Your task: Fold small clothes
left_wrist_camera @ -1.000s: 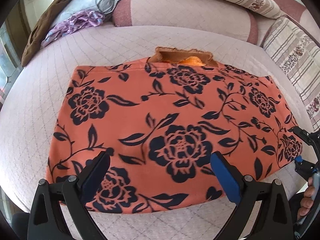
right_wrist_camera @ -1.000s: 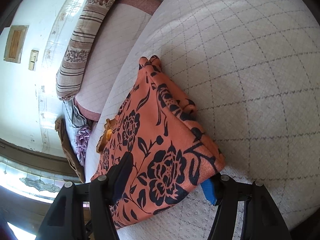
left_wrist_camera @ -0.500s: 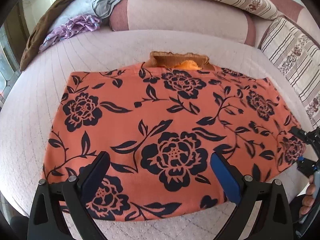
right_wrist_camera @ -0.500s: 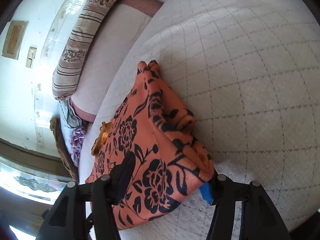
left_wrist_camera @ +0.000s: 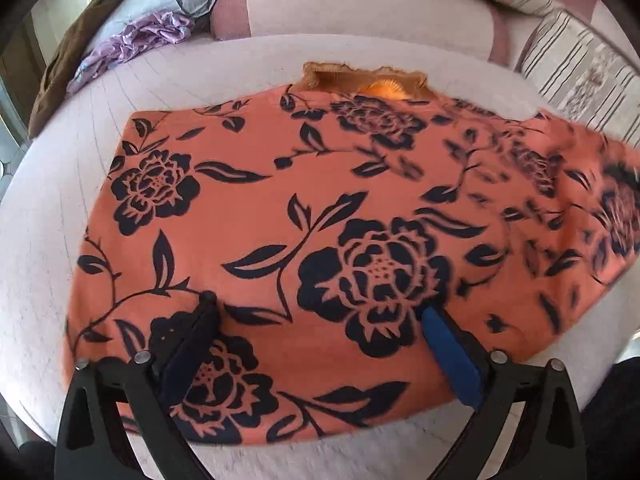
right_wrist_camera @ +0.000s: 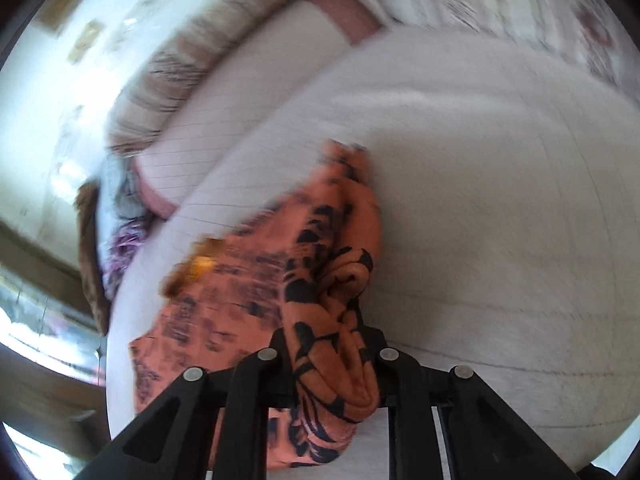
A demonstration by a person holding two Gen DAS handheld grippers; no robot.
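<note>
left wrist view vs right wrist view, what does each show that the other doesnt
Only the left wrist view shows the whole orange floral garment spread flat, with the open left gripper over its near edge.

Only the right wrist view shows the right gripper shut on a bunched fold of the garment, plus a framed picture on the wall, blurred.

Both show the quilted bed, the striped pillows, the purple cloth and the brown cloth.
</note>
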